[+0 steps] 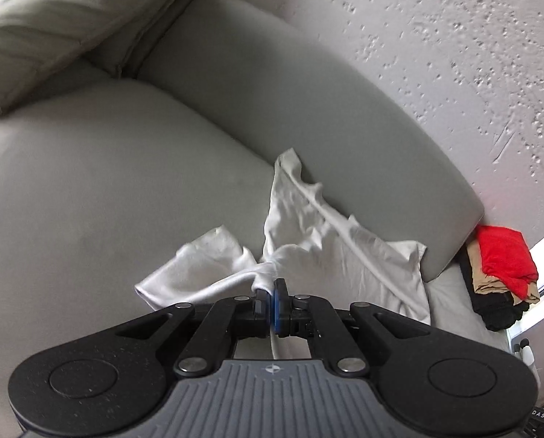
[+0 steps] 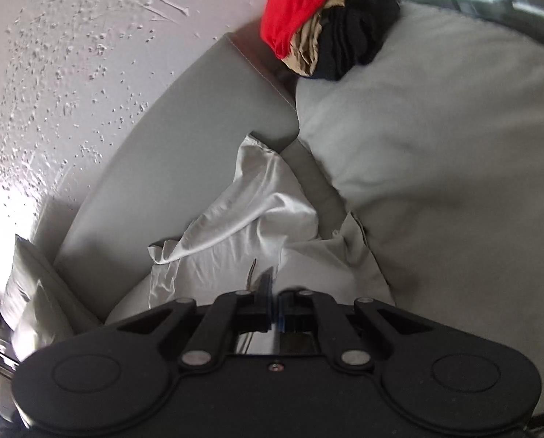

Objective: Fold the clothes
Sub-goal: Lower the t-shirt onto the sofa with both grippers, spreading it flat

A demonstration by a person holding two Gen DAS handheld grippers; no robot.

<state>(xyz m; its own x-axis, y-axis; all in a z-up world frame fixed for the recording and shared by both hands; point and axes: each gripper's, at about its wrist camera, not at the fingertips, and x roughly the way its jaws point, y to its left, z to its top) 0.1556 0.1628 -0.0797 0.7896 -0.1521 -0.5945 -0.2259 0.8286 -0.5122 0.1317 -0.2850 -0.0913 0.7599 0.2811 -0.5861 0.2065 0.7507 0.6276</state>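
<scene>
Your left gripper point(image 1: 271, 301) has its jaws clamped on a bunched fold of the white shirt point(image 1: 308, 233); the cloth is pinched between the blue pad and the black one, and a strip of it hangs down behind the jaws. From the pinch, the shirt spreads away from you over the grey sofa point(image 1: 107, 189). One sleeve lies to the left on the seat, and the body of the shirt runs up against the backrest, with a long seam going across it and one corner resting on the backrest itself.

Your right gripper point(image 2: 274, 301) has its jaws together as well. In the right wrist view, the shirt point(image 2: 250, 219) lies directly in front of and under the jaws, and it seems to be caught between them, but the picture is blurred there and the pinch itself is not clear. The cloth makes a raised ridge that goes up toward the corner where the backrest meets a big seat cushion point(image 2: 436, 153).

At the end of the sofa, a pile of clothes point(image 1: 498, 273) sits next to the backrest: a red piece on top, a tan one under it and black ones at the bottom. It is well apart from the shirt. A pale pillow point(image 1: 53, 25) lies at the other end. Behind the sofa is a rough white wall point(image 1: 436, 54).
</scene>
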